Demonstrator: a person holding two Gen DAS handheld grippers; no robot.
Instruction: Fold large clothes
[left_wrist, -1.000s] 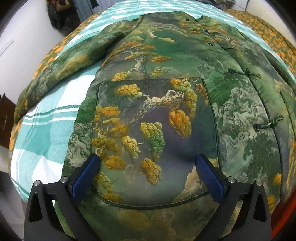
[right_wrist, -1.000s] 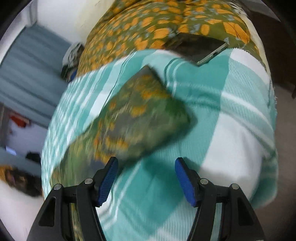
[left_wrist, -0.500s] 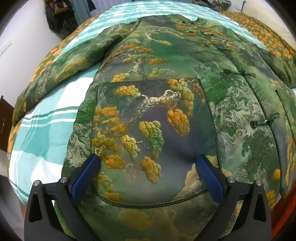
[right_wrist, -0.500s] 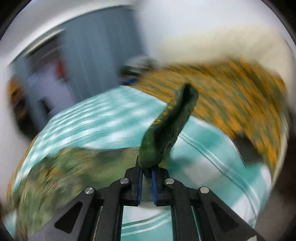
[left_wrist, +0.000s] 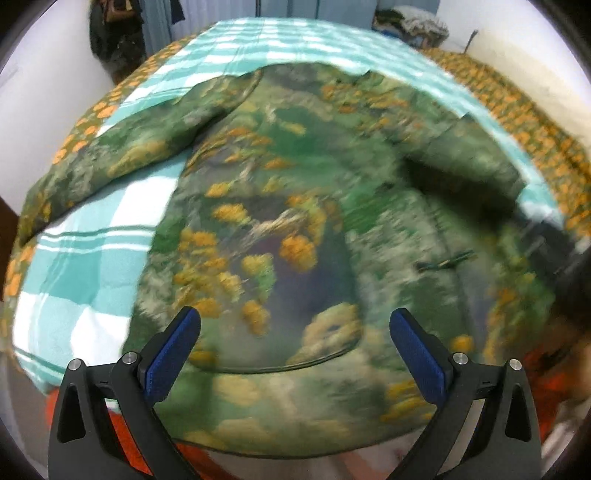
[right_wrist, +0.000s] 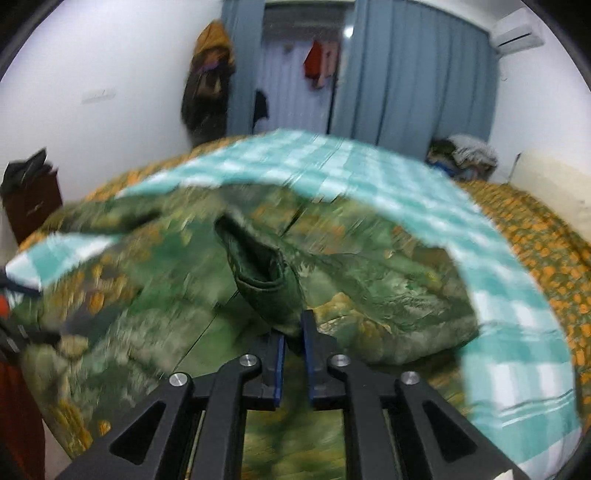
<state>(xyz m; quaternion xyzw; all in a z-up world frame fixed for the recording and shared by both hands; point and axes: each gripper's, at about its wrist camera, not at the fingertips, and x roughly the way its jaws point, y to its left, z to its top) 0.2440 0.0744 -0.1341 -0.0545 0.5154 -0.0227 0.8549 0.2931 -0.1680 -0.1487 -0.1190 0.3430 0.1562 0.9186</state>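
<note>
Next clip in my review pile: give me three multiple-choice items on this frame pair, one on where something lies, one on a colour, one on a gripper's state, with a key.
1. Where does the jacket lie?
A. on a checked blanket on the bed
B. on a hanger by the curtain
C. on the floor

2. What colour is the checked blanket?
A. red and black
B. teal and white
C. plain grey

3. How does the right gripper stand?
A. wide open over bare blanket
B. out of view
C. shut on the jacket's sleeve

Key: 1 A, the left wrist view shows the jacket spread over the blanket. 2 B, teal and white squares show on both sides of the jacket. 3 C, green sleeve cloth sits pinched between the nearly closed jaws, while the left gripper hangs open above the jacket.
</note>
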